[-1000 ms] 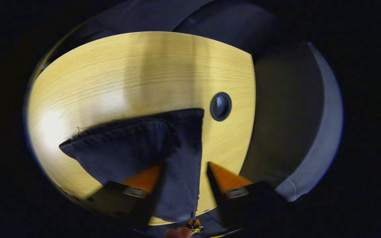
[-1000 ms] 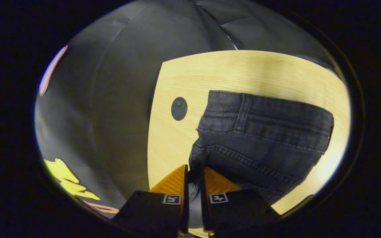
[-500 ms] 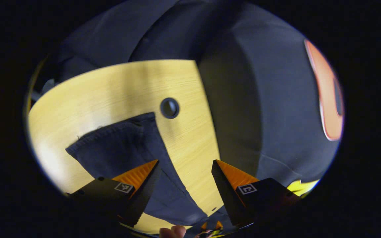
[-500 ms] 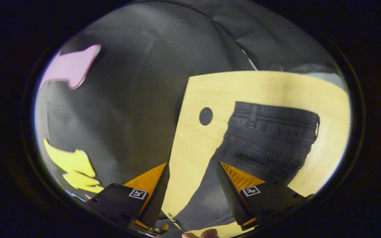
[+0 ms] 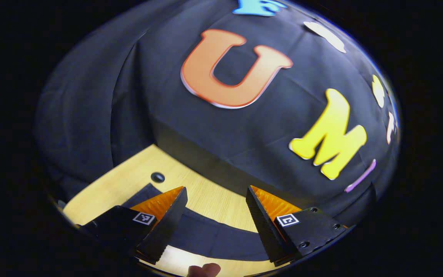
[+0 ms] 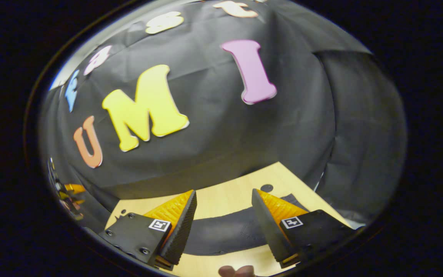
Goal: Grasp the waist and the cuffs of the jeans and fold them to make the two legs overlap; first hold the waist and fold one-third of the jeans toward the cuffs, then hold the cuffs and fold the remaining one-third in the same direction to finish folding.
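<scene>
Nearest, left gripper (image 5: 215, 192) is hanging with its fingers spread wide, gripping nothing; right gripper (image 6: 224, 194) is doing likewise. Beyond, the jeans (image 5: 214, 236) are lying as a dark band on the wooden table (image 5: 210, 198), stretching from 9 to 3 o'clock. Farthest, at 12 o'clock, the booth wall (image 6: 214, 127) is standing.

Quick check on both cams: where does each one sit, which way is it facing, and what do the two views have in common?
Left gripper view: rides the left gripper, jaws open, facing the booth wall over the table's far edge; a fingertip shows at the bottom.
Right gripper view: rides the right gripper, jaws open, also facing the wall; fingertips at the bottom.
Shared: the wall, the table, a cable hole in each, and the jeans lying flat, ungripped.
</scene>
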A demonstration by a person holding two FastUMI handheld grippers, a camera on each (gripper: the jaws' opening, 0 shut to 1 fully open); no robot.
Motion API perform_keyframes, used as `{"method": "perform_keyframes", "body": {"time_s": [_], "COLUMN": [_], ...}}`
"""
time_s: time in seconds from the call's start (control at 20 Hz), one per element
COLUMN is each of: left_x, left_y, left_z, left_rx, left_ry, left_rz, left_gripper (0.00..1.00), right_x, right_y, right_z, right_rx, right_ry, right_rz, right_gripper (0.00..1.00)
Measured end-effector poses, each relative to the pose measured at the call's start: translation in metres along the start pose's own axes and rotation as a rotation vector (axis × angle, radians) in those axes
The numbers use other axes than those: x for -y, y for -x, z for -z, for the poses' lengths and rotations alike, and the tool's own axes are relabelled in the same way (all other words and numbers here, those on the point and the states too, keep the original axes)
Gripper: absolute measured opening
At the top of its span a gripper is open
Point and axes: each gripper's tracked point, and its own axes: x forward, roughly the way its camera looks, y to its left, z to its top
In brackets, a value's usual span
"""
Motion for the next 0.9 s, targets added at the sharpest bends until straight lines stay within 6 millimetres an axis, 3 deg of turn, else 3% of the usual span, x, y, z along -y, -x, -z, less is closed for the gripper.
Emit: {"method": "perform_keyframes", "body": {"time_s": [0.05,0.1,0.25,0.35,0.4,0.5,0.75,0.85,0.9], "left_x": [0.011,0.018,0.038,0.053,0.056,0.065,0.075,0.075,0.072], "left_y": [0.012,0.023,0.054,0.072,0.080,0.096,0.115,0.117,0.117], "left_z": [-0.002,0.003,0.015,0.023,0.029,0.044,0.064,0.067,0.069], "left_rx": [0.040,0.088,0.220,0.257,0.268,0.307,0.326,0.316,0.308], "left_ry": [-0.055,-0.107,-0.227,-0.249,-0.254,-0.275,-0.360,-0.352,-0.357], "left_rz": [0.020,0.039,0.054,0.061,0.074,0.095,0.071,0.054,0.044], "left_gripper": [0.99,0.99,0.98,0.98,0.99,0.99,0.98,1.00,0.98], "right_x": [-0.010,-0.021,-0.032,-0.023,-0.013,-0.004,0.022,0.029,0.036], "right_y": [0.012,0.017,0.036,0.064,0.088,0.108,0.112,0.105,0.098], "right_z": [0.000,0.002,0.003,0.010,0.018,0.028,0.065,0.076,0.080], "right_rx": [0.017,0.029,0.092,0.109,0.112,0.114,0.092,0.073,0.067], "right_ry": [0.034,0.078,0.169,0.182,0.181,0.168,0.160,0.143,0.127], "right_rz": [0.002,0.000,0.038,0.062,0.072,0.076,0.140,0.149,0.156], "right_gripper": [0.89,0.82,0.88,0.98,0.95,0.92,0.95,0.92,0.95]}}
